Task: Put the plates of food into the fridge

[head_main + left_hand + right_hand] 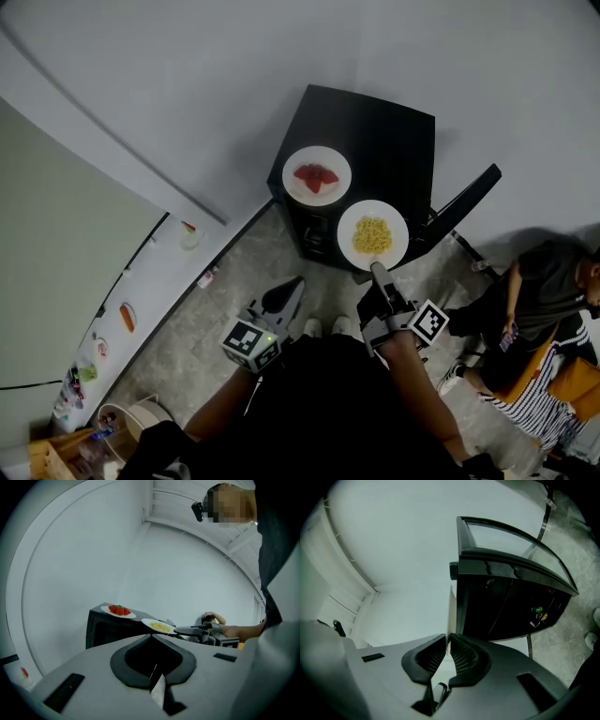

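Two white plates are at a black cabinet (394, 131). The plate of red food (317, 174) (119, 611) rests on its top. Over the cabinet's near edge hangs the plate of yellow food (373, 235) (159, 626). My right gripper (377, 271) (180, 631) is shut on that plate's near rim. In the right gripper view the rim (451, 611) shows edge-on as a thin white line between the pads of the right gripper (449, 638). My left gripper (296, 284) (152, 637) hangs shut and empty, short of the cabinet to the left.
The fridge (122, 319), with magnets on its front, stands at the left. A person (548, 291) sits on the floor at the right, beside a black frame (464, 202). A round basket (141, 417) is at the lower left. The floor is grey stone.
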Demonstrator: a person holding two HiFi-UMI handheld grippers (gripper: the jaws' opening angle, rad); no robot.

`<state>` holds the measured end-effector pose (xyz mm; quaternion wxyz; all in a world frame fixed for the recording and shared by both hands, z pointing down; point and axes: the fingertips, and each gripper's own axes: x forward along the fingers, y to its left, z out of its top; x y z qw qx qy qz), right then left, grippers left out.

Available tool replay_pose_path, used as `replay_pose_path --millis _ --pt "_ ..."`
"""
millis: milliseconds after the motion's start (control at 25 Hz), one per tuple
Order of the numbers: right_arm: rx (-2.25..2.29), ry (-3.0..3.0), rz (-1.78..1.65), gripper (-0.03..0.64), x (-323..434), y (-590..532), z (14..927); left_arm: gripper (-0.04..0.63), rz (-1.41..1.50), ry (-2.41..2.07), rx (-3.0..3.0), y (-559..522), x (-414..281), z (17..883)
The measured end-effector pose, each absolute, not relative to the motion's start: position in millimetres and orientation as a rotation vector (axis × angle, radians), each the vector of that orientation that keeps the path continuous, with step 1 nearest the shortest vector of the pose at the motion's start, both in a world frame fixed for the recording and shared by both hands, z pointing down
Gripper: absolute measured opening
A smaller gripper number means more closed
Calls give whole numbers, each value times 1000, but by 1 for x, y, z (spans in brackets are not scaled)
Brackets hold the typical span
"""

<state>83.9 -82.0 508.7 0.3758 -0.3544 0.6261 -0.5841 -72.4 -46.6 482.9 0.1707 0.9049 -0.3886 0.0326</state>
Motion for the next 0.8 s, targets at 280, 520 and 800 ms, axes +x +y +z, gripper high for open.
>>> replay_pose_path --millis 280,520,800 --pt "-880 1573 -1566 44 72 -64 526 23 94 -1115 2568 -38 -81 487" --pt "-912 1554 -1611 44 71 -63 551 25 113 -1136 2555 -34 -86 489" --pt "-1013 1570 -1615 43 81 -73 591 24 134 -1132 2548 -35 -85 493"
